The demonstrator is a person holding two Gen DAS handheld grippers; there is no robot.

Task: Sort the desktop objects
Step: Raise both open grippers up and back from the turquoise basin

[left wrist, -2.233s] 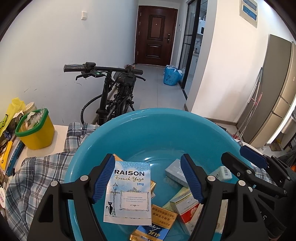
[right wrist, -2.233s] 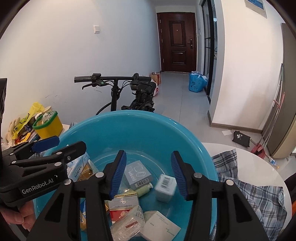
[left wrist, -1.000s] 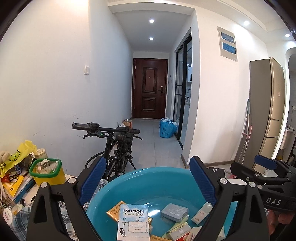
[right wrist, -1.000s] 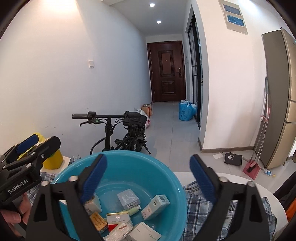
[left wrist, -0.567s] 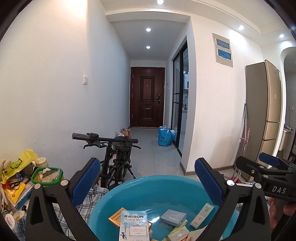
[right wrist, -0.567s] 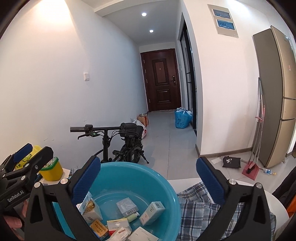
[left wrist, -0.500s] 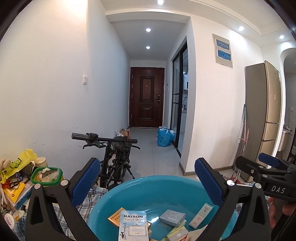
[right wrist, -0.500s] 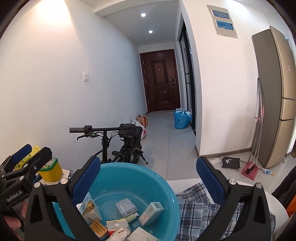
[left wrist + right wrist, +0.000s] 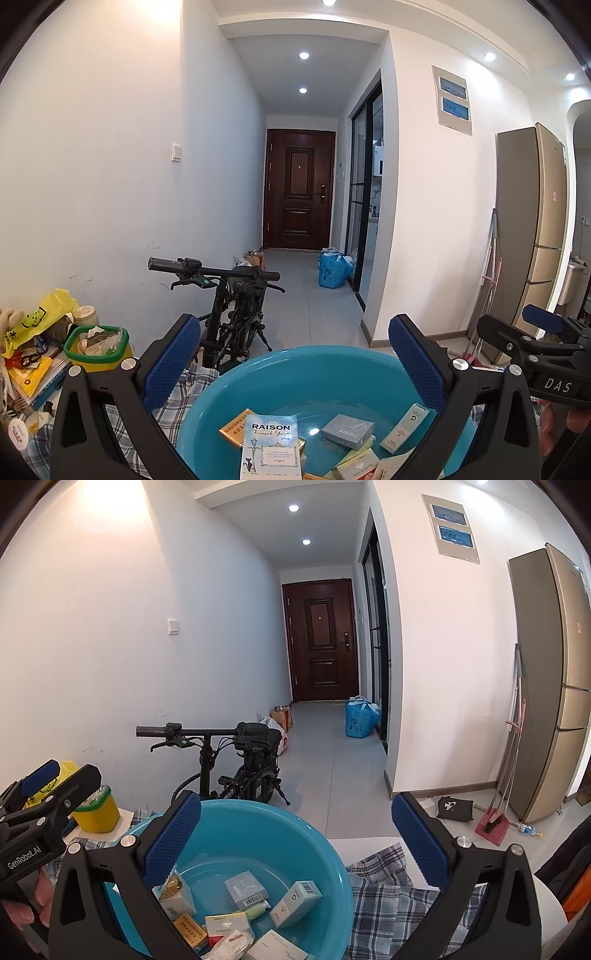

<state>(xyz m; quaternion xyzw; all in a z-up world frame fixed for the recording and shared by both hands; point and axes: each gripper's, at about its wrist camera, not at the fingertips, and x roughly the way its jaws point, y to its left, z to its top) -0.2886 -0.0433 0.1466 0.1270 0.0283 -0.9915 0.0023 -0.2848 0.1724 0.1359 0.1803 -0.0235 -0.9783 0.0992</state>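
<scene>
A teal plastic basin (image 9: 314, 384) on a plaid cloth holds several small packs: a pale blue RAISON pack (image 9: 269, 448), a gold pack (image 9: 234, 428), a grey box (image 9: 347, 430) and a white box (image 9: 404, 428). My left gripper (image 9: 293, 352) hovers above the basin's near side, jaws wide open and empty. My right gripper (image 9: 295, 830) hangs beside it, also wide open and empty, over the basin (image 9: 266, 834). The right wrist view shows the grey box (image 9: 245, 884) and the white box (image 9: 295, 902) below it.
A yellow bin with a green rim (image 9: 98, 345) and a pile of books and bags (image 9: 26, 350) stand at the left. The plaid cloth (image 9: 388, 893) covers a round white table (image 9: 546, 897). A black bicycle (image 9: 229, 306) is parked behind the table in the hallway.
Both grippers have lifted up and back out of the basin, and their jaws have spread from around the packs to fully wide. Over the last half second nothing has visibly moved.
</scene>
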